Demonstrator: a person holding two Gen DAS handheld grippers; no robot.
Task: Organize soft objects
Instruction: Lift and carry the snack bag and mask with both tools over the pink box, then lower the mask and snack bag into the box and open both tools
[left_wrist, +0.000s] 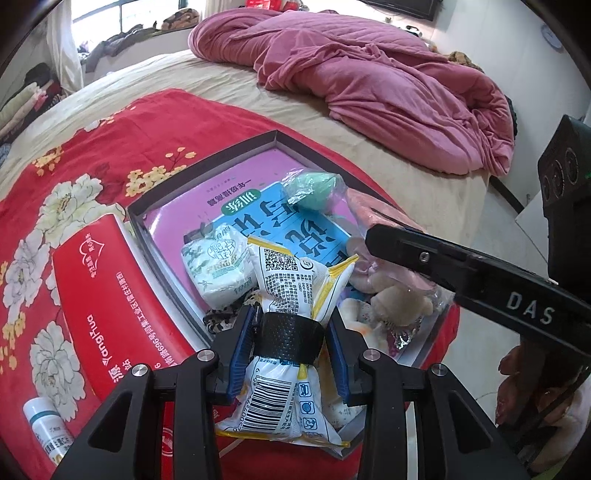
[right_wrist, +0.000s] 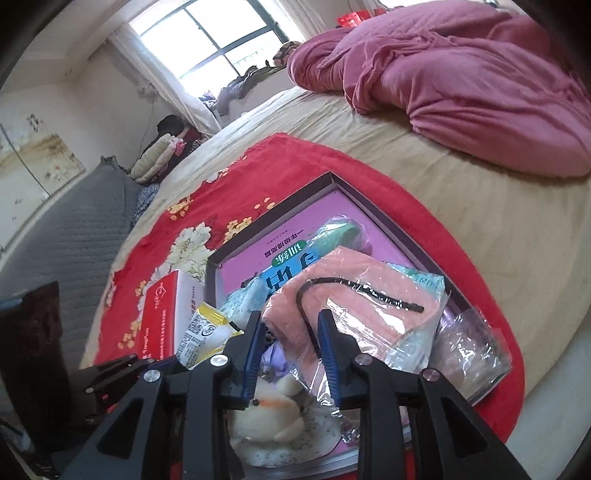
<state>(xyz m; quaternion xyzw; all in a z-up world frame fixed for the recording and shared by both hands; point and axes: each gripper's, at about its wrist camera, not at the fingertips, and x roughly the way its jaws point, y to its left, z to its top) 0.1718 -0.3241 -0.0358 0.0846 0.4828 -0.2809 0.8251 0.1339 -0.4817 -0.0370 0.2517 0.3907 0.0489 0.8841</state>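
Soft goods are being gathered into the shallow box (left_wrist: 207, 162) on the red floral blanket (left_wrist: 74, 177) spread over the bed (left_wrist: 221, 70), and I judge we are in the placing step: most pieces already lie in the box on top of the purple book cover (left_wrist: 207, 206).

Biggest in the pile is the bagged pink towel (right_wrist: 354, 291), resting at the box's right side; beside it sit the plush toy (right_wrist: 266, 417), a white tissue pack (left_wrist: 218, 266) and a small green sponge in film (left_wrist: 314, 188). A red carton (left_wrist: 122, 306) lies just left of the box.

My left gripper (left_wrist: 291, 332) pinches the white-and-yellow sachet pack (left_wrist: 291, 280) at its waist, pads pressing both sides, hanging it low over the box's near edge. Next I would lower it into the free spot and let go.

My right gripper (right_wrist: 291, 347) stands slightly spread, its pads either side of the towel bag's crinkled edge without pressing it; it looks like a release, so that hand should back away cleanly without dragging the film.
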